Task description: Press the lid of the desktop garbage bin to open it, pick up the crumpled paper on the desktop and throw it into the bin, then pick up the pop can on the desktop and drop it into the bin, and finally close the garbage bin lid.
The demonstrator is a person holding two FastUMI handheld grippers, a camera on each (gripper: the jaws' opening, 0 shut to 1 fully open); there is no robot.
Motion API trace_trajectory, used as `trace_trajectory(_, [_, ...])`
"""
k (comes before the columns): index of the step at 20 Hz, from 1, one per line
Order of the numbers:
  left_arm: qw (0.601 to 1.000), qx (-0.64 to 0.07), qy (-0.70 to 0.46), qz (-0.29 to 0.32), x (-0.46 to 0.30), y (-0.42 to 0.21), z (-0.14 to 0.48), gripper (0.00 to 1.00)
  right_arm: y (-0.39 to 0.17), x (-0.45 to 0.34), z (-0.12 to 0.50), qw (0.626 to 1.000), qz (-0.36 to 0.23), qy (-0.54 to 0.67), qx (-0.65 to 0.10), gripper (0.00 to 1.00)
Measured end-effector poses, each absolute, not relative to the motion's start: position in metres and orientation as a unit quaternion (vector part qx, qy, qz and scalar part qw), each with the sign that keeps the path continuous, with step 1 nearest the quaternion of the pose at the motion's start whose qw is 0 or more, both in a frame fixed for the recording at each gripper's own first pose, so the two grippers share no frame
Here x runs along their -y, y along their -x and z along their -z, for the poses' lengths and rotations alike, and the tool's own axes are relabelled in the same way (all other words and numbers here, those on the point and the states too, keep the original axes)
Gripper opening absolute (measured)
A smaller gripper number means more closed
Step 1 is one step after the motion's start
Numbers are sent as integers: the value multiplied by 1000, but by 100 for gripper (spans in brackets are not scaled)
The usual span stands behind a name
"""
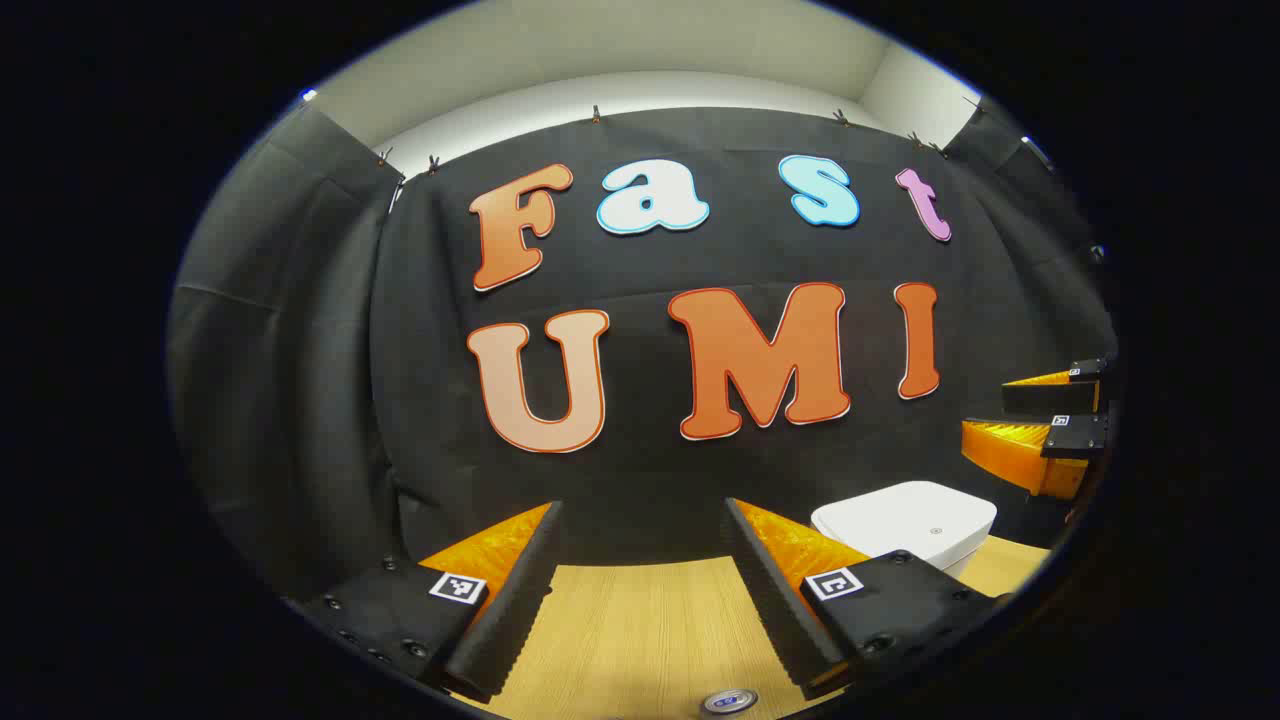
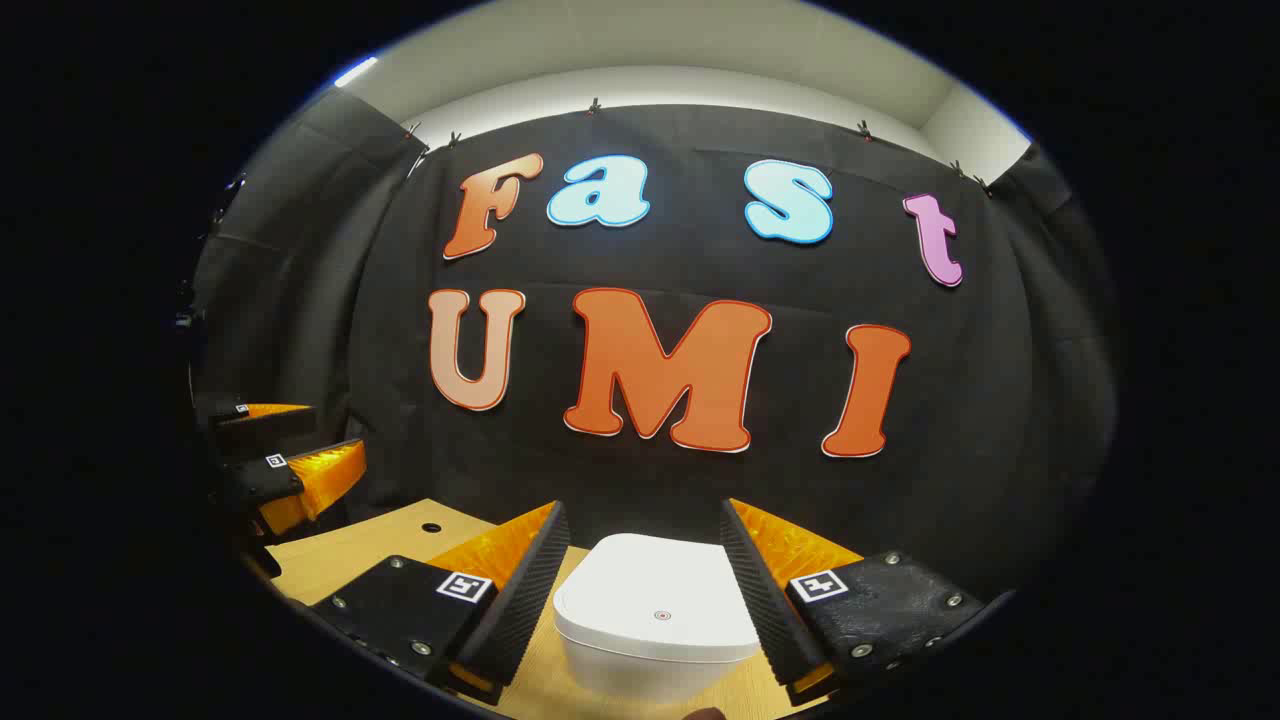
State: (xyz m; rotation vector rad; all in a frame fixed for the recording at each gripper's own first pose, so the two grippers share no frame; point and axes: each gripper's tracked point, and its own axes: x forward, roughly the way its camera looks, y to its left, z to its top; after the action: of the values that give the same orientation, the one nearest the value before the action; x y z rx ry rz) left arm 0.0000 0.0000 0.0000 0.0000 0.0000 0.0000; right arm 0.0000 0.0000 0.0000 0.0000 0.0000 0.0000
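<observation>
Holding both sets of fingers spread w/ nothing between them: right gripper (image 2: pixel 640 590) lined up over the white bin (image 2: pixel 655 625), left gripper (image 1: pixel 640 590) off to its side over the desk (image 1: pixel 640 630). Lid's down. I'd press straight down near the lid's centre mark, w/ one fingertip, gently. Bin's long axis looks to run roughly across the right gripper view, rounded front toward me.

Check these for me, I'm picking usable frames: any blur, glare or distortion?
Left gripper view: sharp, strong fisheye bending, the white bin squeezed toward the right edge, no glare on the table. Right gripper view: equally sharp; the bin sits centred, evenly lit, its lid free of hot spots.
</observation>
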Motion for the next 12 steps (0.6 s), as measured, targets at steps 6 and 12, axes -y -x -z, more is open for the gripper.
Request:
trace_trajectory(6, [1000,2,-2,-9,-1,0,1,100,-2,0,0,1000,-2,1,-1,93])
trace_trajectory(12, [1000,12,-1,-5,0,2,0,100,-5,6,0,1000,5,-15,-5,93])
